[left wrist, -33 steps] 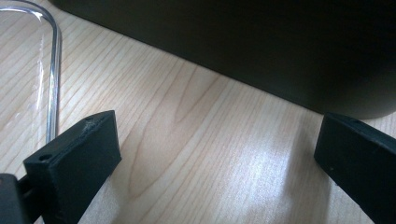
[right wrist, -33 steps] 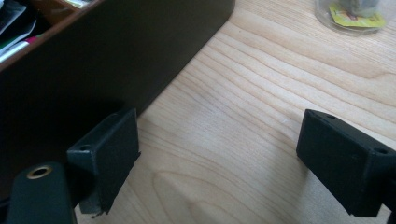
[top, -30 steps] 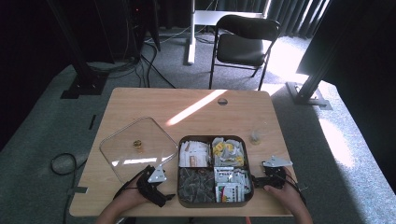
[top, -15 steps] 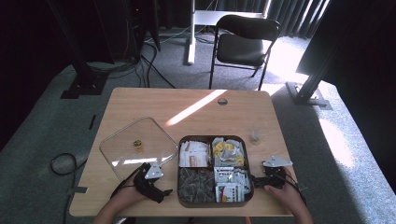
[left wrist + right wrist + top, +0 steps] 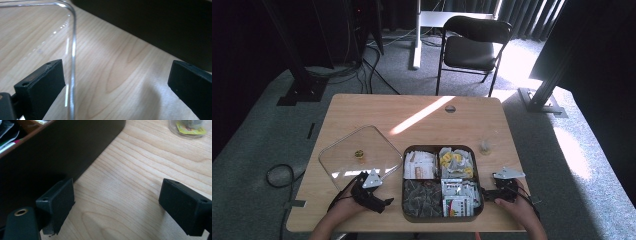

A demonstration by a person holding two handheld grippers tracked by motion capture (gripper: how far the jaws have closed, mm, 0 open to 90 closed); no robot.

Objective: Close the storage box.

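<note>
My left claw (image 5: 117,85) gapes wide over bare desk (image 5: 422,107) between the clear lid (image 5: 359,155) and the dark tray (image 5: 443,182). My right claw (image 5: 117,206) (equally spread) sits just beside the tray's right wall, near the desk's front edge.

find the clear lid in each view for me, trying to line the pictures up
High view: the clear lid lies flat on the table, left of the dark tray, just beyond the left gripper.
Left gripper view: its rounded corner and edge run down the left side, by the left-hand jaw.
Right gripper view: I can't find it here.
Shared landmark: the dark tray, as a dark wall at upper right and upper left in the gripper views.
</note>
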